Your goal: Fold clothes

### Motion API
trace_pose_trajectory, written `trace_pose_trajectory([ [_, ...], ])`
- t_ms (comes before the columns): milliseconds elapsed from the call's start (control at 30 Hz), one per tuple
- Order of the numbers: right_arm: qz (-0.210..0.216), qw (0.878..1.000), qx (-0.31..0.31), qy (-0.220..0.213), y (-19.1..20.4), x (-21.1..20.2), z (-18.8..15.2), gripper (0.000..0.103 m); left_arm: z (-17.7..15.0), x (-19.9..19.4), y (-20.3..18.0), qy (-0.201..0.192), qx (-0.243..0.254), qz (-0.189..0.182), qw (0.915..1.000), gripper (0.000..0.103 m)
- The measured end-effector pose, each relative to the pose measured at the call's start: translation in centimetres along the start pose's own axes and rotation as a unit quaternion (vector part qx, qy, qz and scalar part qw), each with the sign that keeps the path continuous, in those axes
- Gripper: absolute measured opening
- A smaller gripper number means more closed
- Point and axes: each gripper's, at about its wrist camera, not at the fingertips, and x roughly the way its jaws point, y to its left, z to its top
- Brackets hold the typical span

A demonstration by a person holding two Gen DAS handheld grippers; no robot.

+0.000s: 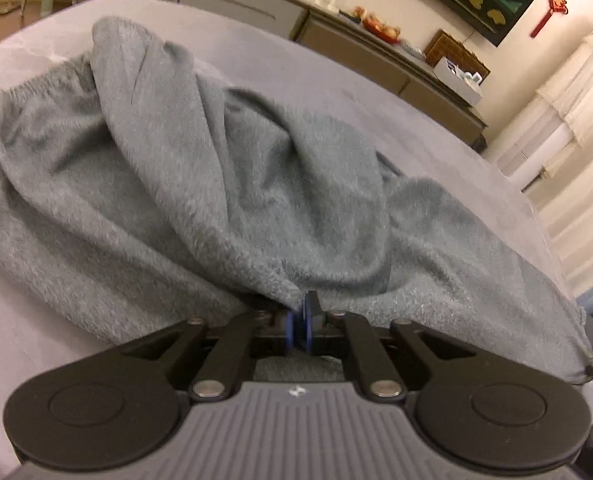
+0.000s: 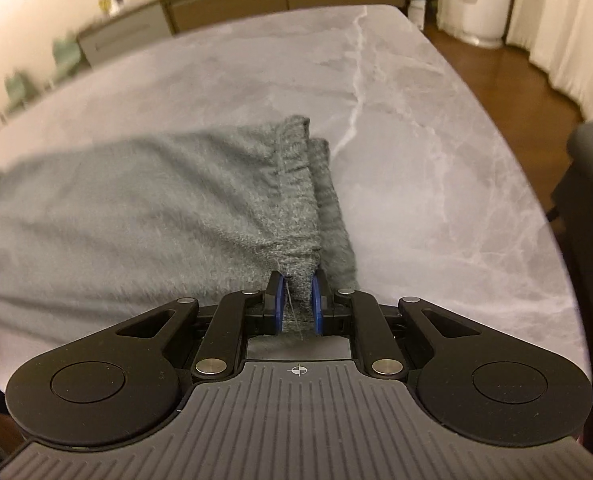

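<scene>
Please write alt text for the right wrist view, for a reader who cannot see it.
The right gripper pinches the ribbed cuff edge of a grey fleece garment between its blue pads. The garment spreads to the left over a grey marble-patterned table, with a long grey sideboard behind it.

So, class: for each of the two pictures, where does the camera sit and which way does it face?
Left wrist: on the left gripper, looking down along its fingers at the rumpled grey garment; no hand shows.
Right wrist: on the right gripper, looking down at the garment's cuff pinched between its pads.
Shared: garment, marble table, sideboard.
</scene>
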Motion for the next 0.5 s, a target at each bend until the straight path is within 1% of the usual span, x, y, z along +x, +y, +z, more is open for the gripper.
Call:
trace_pose_trajectory([
  [100,-0.021,0.999,-0.025,0.007,0.3,0.7,0.4,0.014,0.0,-0.9,0.9,0.000,-0.010,-0.003,0.9999,0.017],
  [167,-0.033,0.999,-0.041,0.009,0.5,1.1,0.7,0.015,0.7,-2.3,2.0,-0.015,-0.023,0.008,0.9996,0.028],
  [267,-0.061,0.997,-0.054,0.012,0.1,1.9,2.1,0.015,1.7,-4.2,3.9,-0.037,-0.044,0.024,0.9981,0.027],
  [333,-0.097,0.994,-0.055,0.009,-0.6,2.8,3.3,0.015,3.3,-4.7,5.7,-0.048,-0.062,0.032,0.9964,0.027],
  [367,-0.117,0.992,-0.053,0.008,-1.0,3.2,3.9,0.015,4.2,-4.7,6.8,-0.049,-0.079,0.029,0.9952,0.027],
  [433,-0.151,0.987,-0.048,0.012,-1.6,3.8,4.8,0.016,5.9,-4.6,9.4,-0.052,-0.127,0.009,0.9906,0.027],
  [500,-0.170,0.984,-0.048,0.030,-1.6,4.0,5.3,0.023,7.0,-4.2,11.4,-0.047,-0.160,-0.012,0.9859,0.027],
])
